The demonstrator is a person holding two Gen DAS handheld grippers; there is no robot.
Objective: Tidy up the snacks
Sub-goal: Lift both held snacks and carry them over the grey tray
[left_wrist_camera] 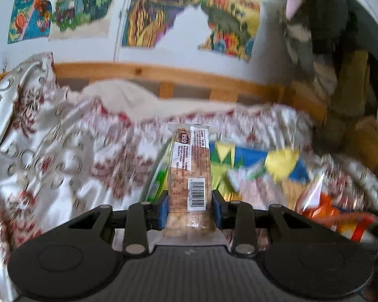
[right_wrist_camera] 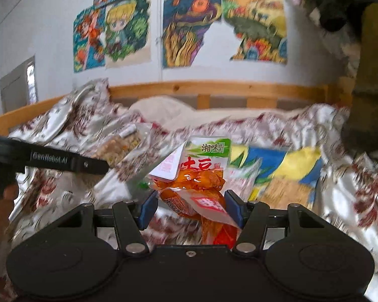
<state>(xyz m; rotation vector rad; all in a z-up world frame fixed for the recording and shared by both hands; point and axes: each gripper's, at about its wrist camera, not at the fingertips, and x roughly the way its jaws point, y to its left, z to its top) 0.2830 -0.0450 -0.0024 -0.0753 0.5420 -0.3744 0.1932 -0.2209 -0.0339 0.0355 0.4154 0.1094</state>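
In the left wrist view, the left tongs [left_wrist_camera: 190, 207] are clenched on a long clear-wrapped biscuit packet [left_wrist_camera: 189, 173] with a white label and a barcode. Both blue pads [left_wrist_camera: 163, 207] press against its sides near the lower end, and the packet stands upright, raised clear of the bed. Below and behind it lies a white bedspread with a dark red floral print [left_wrist_camera: 63, 156], rumpled over the bed. To the right on the bedspread lies a large blue, yellow and green snack bag [left_wrist_camera: 264, 163], and near the right edge an orange and clear packet [left_wrist_camera: 335, 214]; both are blurred. A pale wooden bed rail [left_wrist_camera: 163, 74] runs behind, under colourful drawings on the wall [left_wrist_camera: 163, 12].

In the right wrist view, the right tongs [right_wrist_camera: 190, 206] grip an orange, clear-windowed snack pouch with a green and white top and red lettering [right_wrist_camera: 201, 173]. The pouch sits between the blue pads, crumpled at its lower end and lifted off the bedspread [right_wrist_camera: 340, 176]. Behind it lies the blue and yellow bag [right_wrist_camera: 284, 168]. At the left, the black left tongs [right_wrist_camera: 63, 162] reach in, carrying the biscuit packet [right_wrist_camera: 123, 143] above the bedspread; a hand [right_wrist_camera: 2, 201] shows at the left edge.
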